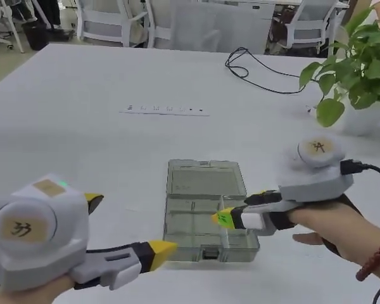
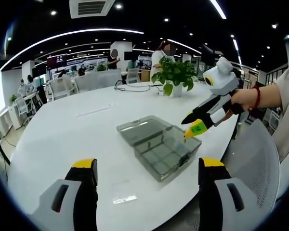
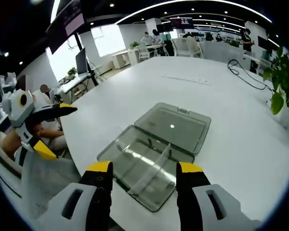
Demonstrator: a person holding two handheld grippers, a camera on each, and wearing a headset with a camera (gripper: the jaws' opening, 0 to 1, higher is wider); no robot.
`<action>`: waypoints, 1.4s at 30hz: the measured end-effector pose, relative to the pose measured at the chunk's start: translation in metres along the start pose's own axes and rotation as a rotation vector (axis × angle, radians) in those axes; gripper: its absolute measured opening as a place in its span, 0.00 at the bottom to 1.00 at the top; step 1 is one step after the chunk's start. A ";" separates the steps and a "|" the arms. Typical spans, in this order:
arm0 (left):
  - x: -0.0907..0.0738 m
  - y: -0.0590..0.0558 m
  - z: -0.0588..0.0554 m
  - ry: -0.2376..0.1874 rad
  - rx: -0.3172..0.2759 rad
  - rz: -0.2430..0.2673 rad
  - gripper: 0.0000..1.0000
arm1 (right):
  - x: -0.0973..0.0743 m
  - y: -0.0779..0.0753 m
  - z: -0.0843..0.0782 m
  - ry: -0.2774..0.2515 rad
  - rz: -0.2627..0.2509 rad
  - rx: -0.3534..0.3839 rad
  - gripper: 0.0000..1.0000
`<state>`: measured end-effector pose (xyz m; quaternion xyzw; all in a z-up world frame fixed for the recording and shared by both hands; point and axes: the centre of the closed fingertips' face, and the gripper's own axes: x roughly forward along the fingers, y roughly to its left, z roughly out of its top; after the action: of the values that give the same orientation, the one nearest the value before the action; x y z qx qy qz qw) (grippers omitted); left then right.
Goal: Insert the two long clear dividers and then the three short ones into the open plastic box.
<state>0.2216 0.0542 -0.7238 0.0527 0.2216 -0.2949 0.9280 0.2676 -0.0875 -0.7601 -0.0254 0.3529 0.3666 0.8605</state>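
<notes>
1. The left gripper has its jaws wide apart and empty. Its own view shows bare white table and the box's near corner between the yellow tips.
2. The right gripper also has its jaws apart, clamped on nothing. In its own view they straddle a long clear divider that stands on edge in the tray and runs away from the camera.
3. The open plastic box sits close to the table's near edge. Its lid is folded flat behind the tray, toward the table's middle.
4. The left gripper view shows what the right gripper view leaves unclear: crossing dividers split the tray into a grid of compartments. I cannot count them reliably.
5. From the head view, the right gripper's yellow-green tip hangs over the tray's right part. Whether it touches a divider I cannot tell. The left gripper is held off the box's left front corner, clear of it.
6. The head view alone takes in the far side of the table:
   - a thin pale strip lies well beyond the lid;
   - a black cable loops near the far right;
   - a potted plant stands at the right edge.
7. A beaded bracelet circles the wrist behind the right gripper.
</notes>
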 end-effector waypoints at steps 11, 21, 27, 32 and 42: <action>-0.002 0.002 -0.001 0.010 -0.003 0.010 0.87 | -0.015 0.002 0.000 -0.086 0.016 -0.051 0.65; -0.006 0.004 -0.004 0.025 -0.003 0.021 0.84 | -0.023 0.002 -0.007 -0.120 0.014 -0.068 0.72; -0.007 0.006 -0.006 0.043 -0.010 0.035 0.82 | -0.026 -0.001 -0.008 -0.126 0.008 -0.077 0.73; -0.006 0.010 -0.009 0.056 -0.050 0.047 0.76 | -0.026 -0.003 -0.009 -0.129 0.003 -0.087 0.72; 0.004 0.027 -0.022 0.152 -0.064 0.092 0.68 | -0.026 0.000 -0.009 -0.130 0.005 -0.108 0.72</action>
<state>0.2312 0.0795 -0.7460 0.0554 0.2979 -0.2397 0.9223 0.2495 -0.1064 -0.7504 -0.0468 0.2760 0.3882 0.8781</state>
